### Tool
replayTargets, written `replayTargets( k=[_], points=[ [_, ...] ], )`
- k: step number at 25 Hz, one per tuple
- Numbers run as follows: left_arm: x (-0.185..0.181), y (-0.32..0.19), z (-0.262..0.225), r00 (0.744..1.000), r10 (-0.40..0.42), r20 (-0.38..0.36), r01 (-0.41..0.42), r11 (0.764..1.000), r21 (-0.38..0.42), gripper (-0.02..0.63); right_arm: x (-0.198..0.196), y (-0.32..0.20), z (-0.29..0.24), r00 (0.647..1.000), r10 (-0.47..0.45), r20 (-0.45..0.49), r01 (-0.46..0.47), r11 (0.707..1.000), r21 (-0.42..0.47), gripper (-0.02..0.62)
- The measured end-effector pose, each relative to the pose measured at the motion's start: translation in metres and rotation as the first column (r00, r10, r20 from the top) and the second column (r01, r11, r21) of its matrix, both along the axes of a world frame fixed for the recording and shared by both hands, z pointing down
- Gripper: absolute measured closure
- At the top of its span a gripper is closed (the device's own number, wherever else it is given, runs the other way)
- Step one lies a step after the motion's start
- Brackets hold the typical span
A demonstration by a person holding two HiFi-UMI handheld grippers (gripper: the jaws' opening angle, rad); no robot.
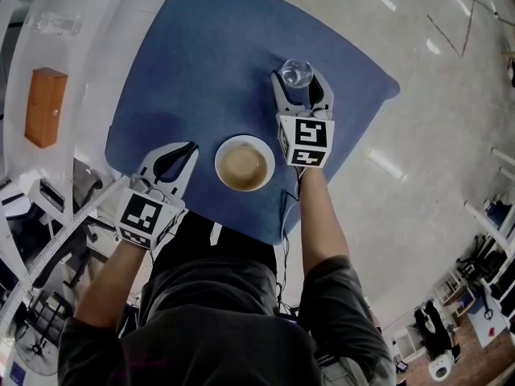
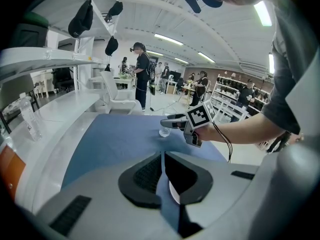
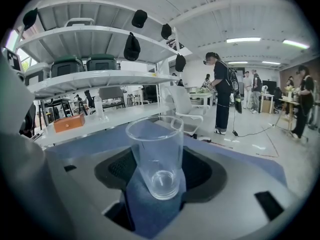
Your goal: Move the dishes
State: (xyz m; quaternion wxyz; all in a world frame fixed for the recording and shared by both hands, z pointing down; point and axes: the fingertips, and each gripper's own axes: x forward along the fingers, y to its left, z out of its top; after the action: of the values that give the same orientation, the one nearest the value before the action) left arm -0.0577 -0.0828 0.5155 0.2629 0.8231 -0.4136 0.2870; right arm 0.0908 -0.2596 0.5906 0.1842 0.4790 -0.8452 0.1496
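A clear empty glass (image 1: 296, 73) stands upright on the blue mat (image 1: 201, 63), at its far right part. My right gripper (image 1: 302, 79) has a jaw on each side of it, pressed to its walls; the right gripper view shows the glass (image 3: 155, 156) filling the gap between the pads. A white bowl (image 1: 245, 163) with a brownish inside sits near the mat's front edge, between my two grippers. My left gripper (image 1: 191, 146) rests low over the mat to the left of the bowl, shut and empty. In the left gripper view, a sliver of the bowl (image 2: 173, 194) shows behind the jaws.
The mat lies on a white table (image 1: 121, 30). An orange box (image 1: 45, 107) and a clear plastic bottle (image 1: 56, 24) stand on the white counter at the left. Shelves, a white chair (image 2: 117, 91) and several people stand on the floor beyond the table.
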Motion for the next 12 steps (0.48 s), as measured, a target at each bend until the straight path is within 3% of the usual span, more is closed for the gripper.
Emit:
replayTargets(
  k=[12],
  points=[
    [-0.002,0.003,-0.011,1.0,-0.028,-0.01,0.028,0.999,0.031,0.586,0.003,0.004,-0.006,1.0,-0.001,0.012,0.001,1.0,-0.018,0.314]
  ],
)
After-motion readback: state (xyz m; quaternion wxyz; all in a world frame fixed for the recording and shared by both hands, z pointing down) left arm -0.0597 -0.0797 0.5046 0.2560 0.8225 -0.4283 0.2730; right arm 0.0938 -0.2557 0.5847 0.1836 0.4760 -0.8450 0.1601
